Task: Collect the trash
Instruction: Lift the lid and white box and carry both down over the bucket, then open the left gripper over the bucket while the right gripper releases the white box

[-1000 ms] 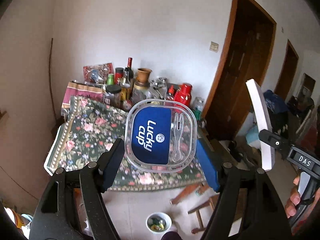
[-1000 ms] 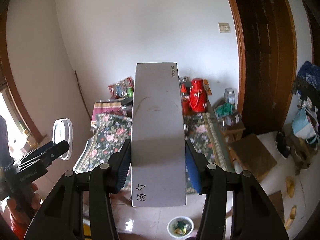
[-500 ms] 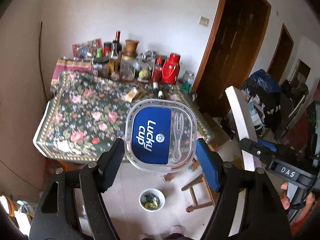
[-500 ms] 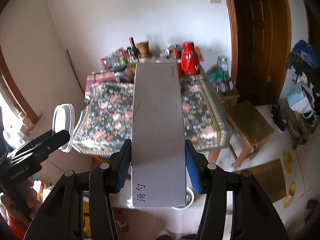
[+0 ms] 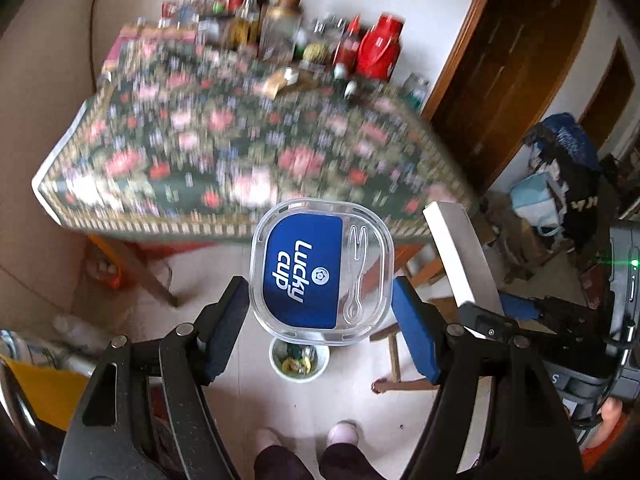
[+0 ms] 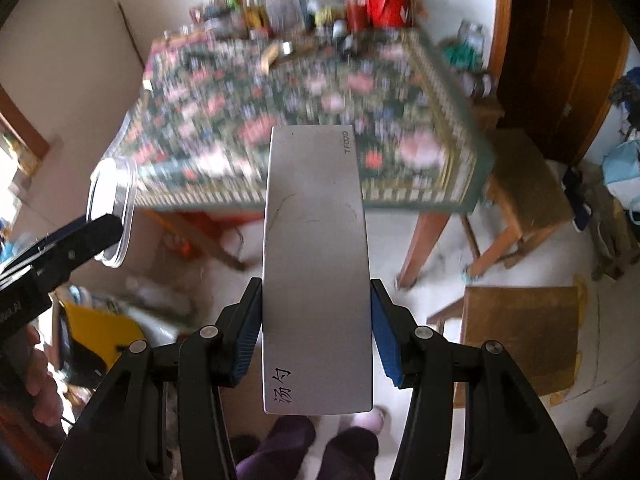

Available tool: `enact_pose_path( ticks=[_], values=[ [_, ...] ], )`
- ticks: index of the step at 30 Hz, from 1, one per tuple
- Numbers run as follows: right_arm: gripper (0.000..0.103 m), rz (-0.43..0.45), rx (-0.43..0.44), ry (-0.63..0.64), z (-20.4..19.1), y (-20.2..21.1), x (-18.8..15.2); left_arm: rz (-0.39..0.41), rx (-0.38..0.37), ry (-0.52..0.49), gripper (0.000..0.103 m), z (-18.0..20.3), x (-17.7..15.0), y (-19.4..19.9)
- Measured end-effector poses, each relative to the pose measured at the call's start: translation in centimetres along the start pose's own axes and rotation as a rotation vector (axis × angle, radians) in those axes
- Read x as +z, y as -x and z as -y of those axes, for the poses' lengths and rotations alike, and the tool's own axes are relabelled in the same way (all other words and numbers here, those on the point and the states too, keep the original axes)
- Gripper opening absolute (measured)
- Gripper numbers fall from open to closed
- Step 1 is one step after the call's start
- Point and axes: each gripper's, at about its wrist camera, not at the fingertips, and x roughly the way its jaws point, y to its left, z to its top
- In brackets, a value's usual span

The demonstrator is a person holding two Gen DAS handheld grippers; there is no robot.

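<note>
My left gripper (image 5: 320,296) is shut on a clear plastic container (image 5: 304,272) with a blue "Lucky cup" label and a small fork moulded into its lid. In the right wrist view the same container (image 6: 112,208) shows edge-on at the left. My right gripper (image 6: 316,292) is shut on a long flat grey box (image 6: 316,220) with black characters at its near end; the box (image 5: 460,252) also appears at the right of the left wrist view. Both point steeply down at the floor. A small white bin (image 5: 299,362) with scraps in it sits just below the container.
A table with a floral cloth (image 5: 200,152) stands ahead, bottles and a red flask (image 5: 378,54) along its far edge. A wooden stool (image 6: 524,184) and a brown board (image 6: 520,336) are to the right. The person's feet (image 5: 344,432) are below, a yellow item (image 6: 100,332) at left.
Both grippers have sunk and tipped downward, each keeping its hold. The table has slid up the views, and the floor, white bin and feet have come in.
</note>
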Motion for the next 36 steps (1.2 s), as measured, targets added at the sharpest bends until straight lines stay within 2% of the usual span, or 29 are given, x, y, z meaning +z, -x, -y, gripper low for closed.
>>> enact_pose_path(
  ticks=[6, 9, 16, 22, 28, 36],
  values=[
    [0.048, -0.115, 0.007, 0.025, 1.3, -7.9, -3.4, -0.137, 0.040, 0.028, 0.071, -2.4, -5.4, -8.8],
    [0.048, -0.162, 0.011, 0.037, 1.5, -11.7, -4.9, -0.176, 0.052, 0.052, 0.071, -3.5, -7.8, -12.3],
    [0.048, -0.223, -0.009, 0.101, 2.3, -21.0, -8.2, -0.218, 0.059, 0.105, 0.071, -6.4, -12.3, -19.7],
    [0.051, -0.279, 0.053, 0.086, 2.9, -27.7, -9.5, -0.253, 0.071, 0.128, 0.071, -8.5, -14.9, -25.0],
    [0.055, -0.280, 0.029, 0.055, 3.8, -29.9, -10.3, -0.300, 0.054, 0.145, 0.072, -9.3, -16.3, -29.1],
    [0.055, -0.279, 0.012, 0.018, 5.5, -29.7, -10.0, -0.359, -0.002, 0.132, 0.072, -6.6, -16.7, -32.2]
  ],
)
